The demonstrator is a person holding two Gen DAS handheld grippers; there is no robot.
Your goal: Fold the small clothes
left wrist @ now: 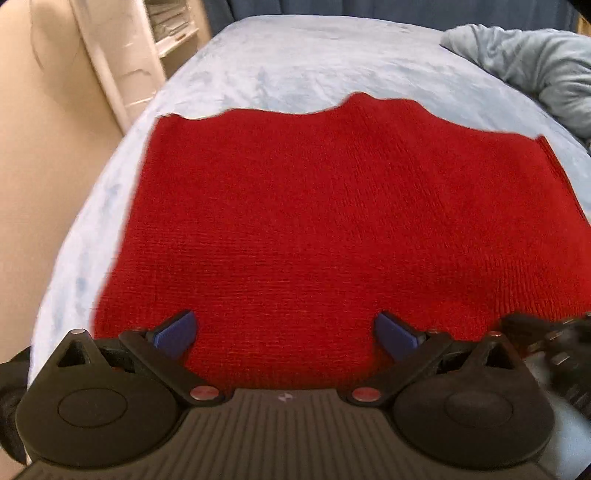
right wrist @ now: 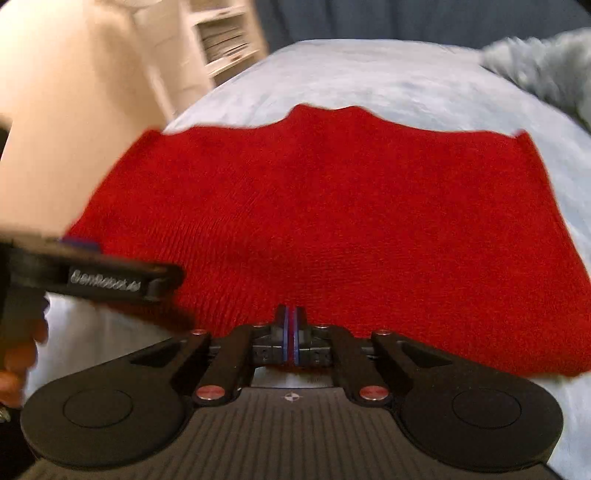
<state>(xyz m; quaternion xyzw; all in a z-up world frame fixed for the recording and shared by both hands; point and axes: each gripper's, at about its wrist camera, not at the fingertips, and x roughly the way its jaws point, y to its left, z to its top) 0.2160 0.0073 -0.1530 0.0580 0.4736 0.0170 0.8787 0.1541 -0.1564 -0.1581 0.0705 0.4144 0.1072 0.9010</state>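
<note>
A red knit cloth (left wrist: 332, 221) lies spread flat on the light blue bed cover (left wrist: 295, 59). Its far edge is wavy. My left gripper (left wrist: 286, 334) hangs open over the cloth's near edge, its blue pads (left wrist: 175, 334) wide apart with only flat cloth below them. In the right wrist view the same cloth (right wrist: 332, 221) fills the middle. My right gripper (right wrist: 290, 332) sits at its near edge, shut, with a thin red strip of the cloth pinched between its pads. The left tool's black body (right wrist: 110, 280) is blurred at the left of that view.
A white shelf unit (left wrist: 159, 33) stands beyond the bed's left side, next to a beige panel (left wrist: 44, 129). A crumpled pale blue blanket (left wrist: 535, 66) lies at the far right of the bed. A person's hand (right wrist: 14, 354) holds the left tool.
</note>
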